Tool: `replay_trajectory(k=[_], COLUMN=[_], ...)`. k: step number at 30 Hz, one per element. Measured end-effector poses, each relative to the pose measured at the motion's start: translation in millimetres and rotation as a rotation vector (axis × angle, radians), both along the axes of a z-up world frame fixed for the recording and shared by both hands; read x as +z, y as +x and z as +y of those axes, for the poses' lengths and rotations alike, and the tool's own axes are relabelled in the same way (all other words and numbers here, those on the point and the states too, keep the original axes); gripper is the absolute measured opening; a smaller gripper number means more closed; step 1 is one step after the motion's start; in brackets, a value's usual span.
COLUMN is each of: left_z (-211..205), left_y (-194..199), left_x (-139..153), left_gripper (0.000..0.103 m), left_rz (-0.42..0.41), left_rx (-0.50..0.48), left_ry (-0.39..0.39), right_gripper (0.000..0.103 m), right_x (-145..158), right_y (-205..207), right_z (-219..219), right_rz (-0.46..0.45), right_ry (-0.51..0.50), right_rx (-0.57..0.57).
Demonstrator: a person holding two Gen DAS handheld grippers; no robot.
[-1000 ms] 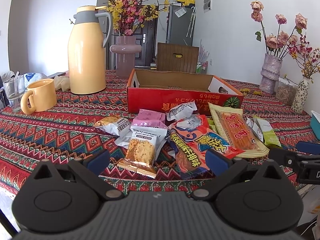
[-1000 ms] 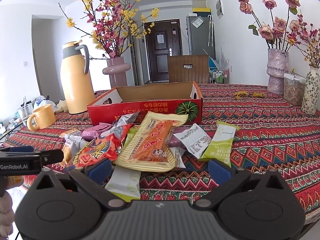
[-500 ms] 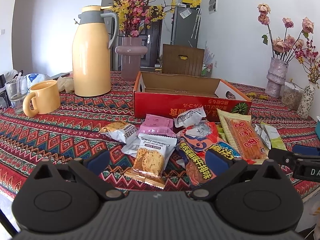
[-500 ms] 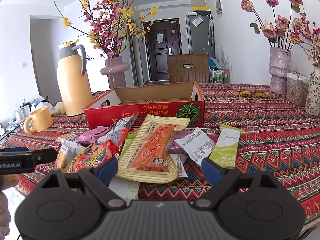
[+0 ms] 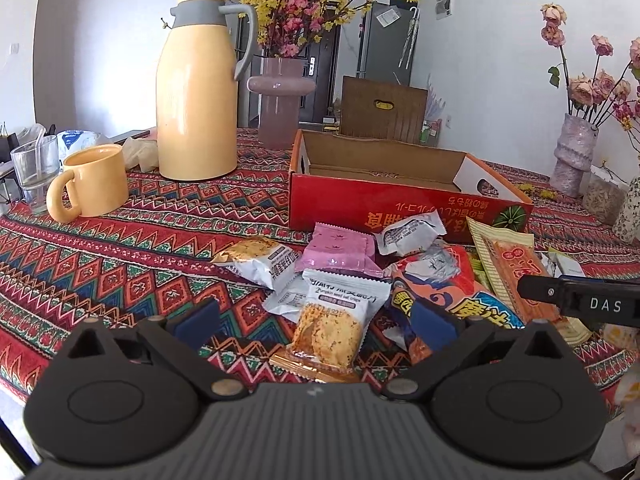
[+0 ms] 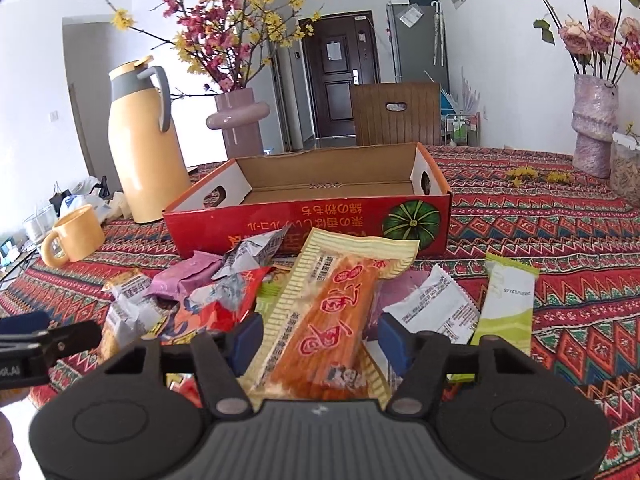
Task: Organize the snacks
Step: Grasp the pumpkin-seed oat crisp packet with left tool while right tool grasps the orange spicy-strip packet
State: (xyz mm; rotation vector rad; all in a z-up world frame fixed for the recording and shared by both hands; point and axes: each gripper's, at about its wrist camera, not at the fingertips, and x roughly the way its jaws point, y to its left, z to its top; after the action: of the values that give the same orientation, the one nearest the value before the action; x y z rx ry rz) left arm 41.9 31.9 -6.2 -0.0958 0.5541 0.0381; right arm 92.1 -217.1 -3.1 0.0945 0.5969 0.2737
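Note:
A pile of wrapped snacks lies on the patterned tablecloth in front of an open red cardboard box (image 5: 404, 210) (image 6: 308, 216). My left gripper (image 5: 316, 320) is open, with a pumpkin seed crisp packet (image 5: 332, 320) lying between its fingers and a pink packet (image 5: 340, 248) just beyond. My right gripper (image 6: 320, 340) is open, its fingers on either side of a long yellow-and-orange snack pack (image 6: 332, 316); the jaws stand apart from it. A green stick packet (image 6: 508, 308) and a white packet (image 6: 432, 312) lie to the right.
A yellow thermos (image 5: 196, 88), a yellow mug (image 5: 92, 188) and a glass (image 5: 32, 168) stand at the left. A pink vase (image 5: 280, 100) with flowers stands behind the box. More flower vases (image 6: 592, 128) stand at the right. A wooden chair (image 6: 396, 116) is behind the table.
Both grippers have moved forward toward the pile. The right gripper's fingers have narrowed and now bracket the long orange pack. The left gripper stays wide open.

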Motion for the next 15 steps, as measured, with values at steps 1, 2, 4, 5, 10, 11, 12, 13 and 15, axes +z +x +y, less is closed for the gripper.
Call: replay_trajectory(k=[1, 2, 4, 5, 10, 11, 12, 13, 15], left_z=[1.5, 3.4, 6.0, 7.2, 10.5, 11.0, 11.3, 11.3, 10.5], left_y=[1.8, 4.0, 7.4, 9.1, 14.7, 16.0, 17.1, 17.9, 19.0], left_x=[-1.1, -2.4, -4.4, -5.3, -9.6, -10.3, -10.9, -11.4, -12.0], left_gripper=[0.103, 0.103, 0.103, 0.103, 0.103, 0.103, 0.103, 0.103, 0.103], left_rz=[0.004, 0.007, 0.013, 0.017, 0.032, 0.035, 0.038, 0.041, 0.045], left_rx=[0.002, 0.004, 0.006, 0.006, 0.006, 0.007, 0.007, 0.006, -0.001], left_ry=[-0.001, -0.001, -0.003, -0.004, -0.004, -0.004, -0.003, -0.001, 0.003], right_gripper=[0.061, 0.059, 0.054, 0.054, 0.052, 0.052, 0.051, 0.051, 0.05], right_x=[-2.1, -4.0, -8.1, -10.4, -15.7, -16.3, -16.7, -17.0, -18.1], right_y=[3.3, 6.3, 11.9, 14.4, 19.9, 20.7, 21.5, 22.2, 23.5], right_z=[0.6, 1.6, 3.3, 3.1, 0.1, -0.2, -0.7, -1.5, -2.6], right_rz=[0.006, 0.011, 0.026, 0.032, 0.038, 0.038, 0.038, 0.039, 0.042], right_ry=[0.0, -0.002, -0.002, 0.003, 0.025, 0.028, 0.032, 0.038, 0.048], right_rx=[-0.002, -0.002, 0.0, -0.003, -0.009, -0.008, -0.007, -0.005, 0.001])
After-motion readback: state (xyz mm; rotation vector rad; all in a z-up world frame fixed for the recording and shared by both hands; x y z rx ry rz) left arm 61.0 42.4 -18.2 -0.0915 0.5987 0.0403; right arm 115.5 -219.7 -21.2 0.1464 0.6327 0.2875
